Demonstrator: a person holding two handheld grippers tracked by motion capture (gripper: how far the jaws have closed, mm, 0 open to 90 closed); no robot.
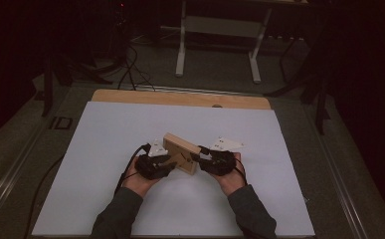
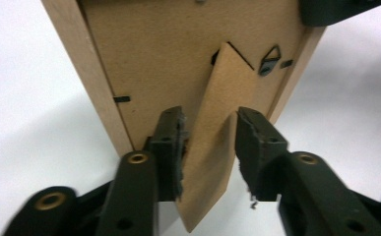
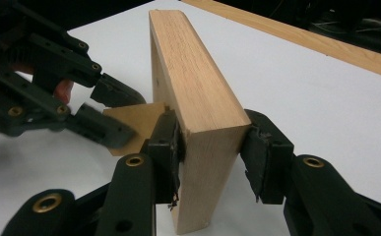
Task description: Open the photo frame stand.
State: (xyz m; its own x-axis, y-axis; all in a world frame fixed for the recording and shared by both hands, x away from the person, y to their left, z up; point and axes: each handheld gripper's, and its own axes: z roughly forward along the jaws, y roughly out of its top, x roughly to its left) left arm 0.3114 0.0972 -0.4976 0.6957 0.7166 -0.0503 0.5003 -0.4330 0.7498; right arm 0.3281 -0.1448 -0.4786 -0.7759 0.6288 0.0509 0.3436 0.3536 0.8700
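Between left jaws — frame's stand.

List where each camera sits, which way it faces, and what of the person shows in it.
High view: above the near edge, facing forward and down on the white table; forearms, both hands.
Left gripper view: on the left tongs, facing the brown fibreboard stand flap between the jaws.
Right gripper view: on the right tongs, jaws astride the light wooden picture frame; a fingertip shows.
Shared: all show the frame.
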